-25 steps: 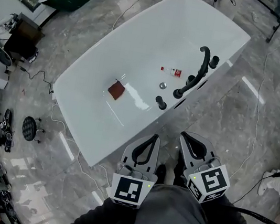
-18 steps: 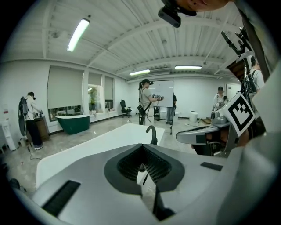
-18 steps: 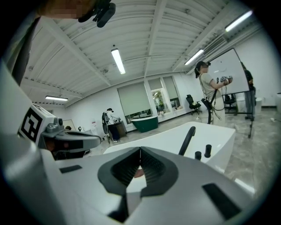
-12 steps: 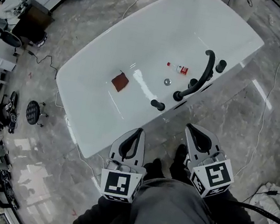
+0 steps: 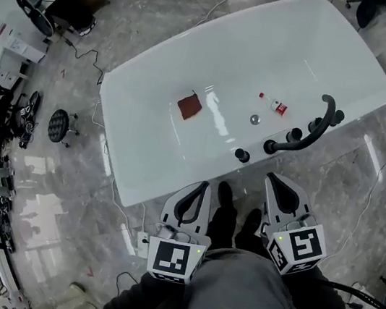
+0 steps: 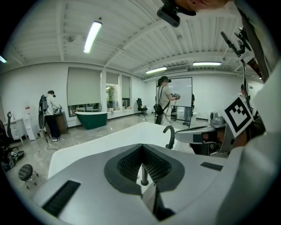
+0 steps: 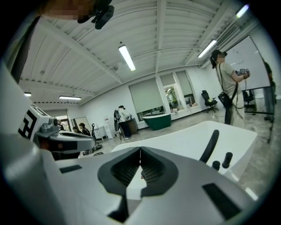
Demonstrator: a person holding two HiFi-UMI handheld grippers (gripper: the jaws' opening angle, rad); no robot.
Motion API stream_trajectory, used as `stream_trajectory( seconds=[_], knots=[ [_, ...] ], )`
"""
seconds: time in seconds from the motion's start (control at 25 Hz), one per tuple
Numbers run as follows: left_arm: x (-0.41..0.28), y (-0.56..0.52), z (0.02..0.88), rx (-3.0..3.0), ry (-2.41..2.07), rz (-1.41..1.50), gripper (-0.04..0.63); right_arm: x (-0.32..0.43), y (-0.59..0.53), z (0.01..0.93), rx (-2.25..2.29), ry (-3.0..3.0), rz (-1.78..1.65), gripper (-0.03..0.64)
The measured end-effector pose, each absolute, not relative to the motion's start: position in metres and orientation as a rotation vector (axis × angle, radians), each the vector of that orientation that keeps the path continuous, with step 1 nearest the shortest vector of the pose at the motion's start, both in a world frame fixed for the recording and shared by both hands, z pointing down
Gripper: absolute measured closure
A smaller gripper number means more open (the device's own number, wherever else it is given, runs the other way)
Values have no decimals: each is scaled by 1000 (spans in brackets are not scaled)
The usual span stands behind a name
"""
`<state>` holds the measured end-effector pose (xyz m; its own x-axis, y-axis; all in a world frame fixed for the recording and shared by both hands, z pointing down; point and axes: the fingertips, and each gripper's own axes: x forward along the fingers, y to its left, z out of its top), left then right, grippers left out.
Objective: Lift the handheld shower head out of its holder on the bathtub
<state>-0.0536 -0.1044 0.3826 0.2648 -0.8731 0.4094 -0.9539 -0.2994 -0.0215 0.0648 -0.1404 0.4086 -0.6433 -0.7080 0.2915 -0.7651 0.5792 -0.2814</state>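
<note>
White bathtub (image 5: 129,183) rim holds the shower head (image 5: 241,154), well ahead. Left gripper (image 5: 203,187) and right gripper (image 5: 272,178) jaws are together, empty; I'd open one, then lift straight.

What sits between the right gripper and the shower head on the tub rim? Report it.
Nothing to clear: in the head view only bare marble floor and the bathtub's white rim separate the right gripper from the shower head.

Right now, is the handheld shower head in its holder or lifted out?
In its holder: the shower head stands on the bathtub rim, with left gripper and right gripper both short of it, empty.
</note>
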Motion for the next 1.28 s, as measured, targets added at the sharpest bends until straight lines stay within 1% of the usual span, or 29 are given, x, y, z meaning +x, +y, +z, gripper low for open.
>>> stream_trajectory(
  seconds=[0.44,0.84,0.96,1.28],
  knots=[
    [-86,-145,394,2320,-1652,478,592,28,-176,417,1234,-2628,565,612],
    [-121,-192,407,2310,-1607,423,592,-20,-206,425,1094,-2652,428,610],
    [-132,-202,416,2311,-1594,429,592,-32,-209,433,1073,-2633,343,563],
    [-147,-220,426,2299,-1547,443,592,-44,-220,443,1150,-2585,234,523]
  ],
)
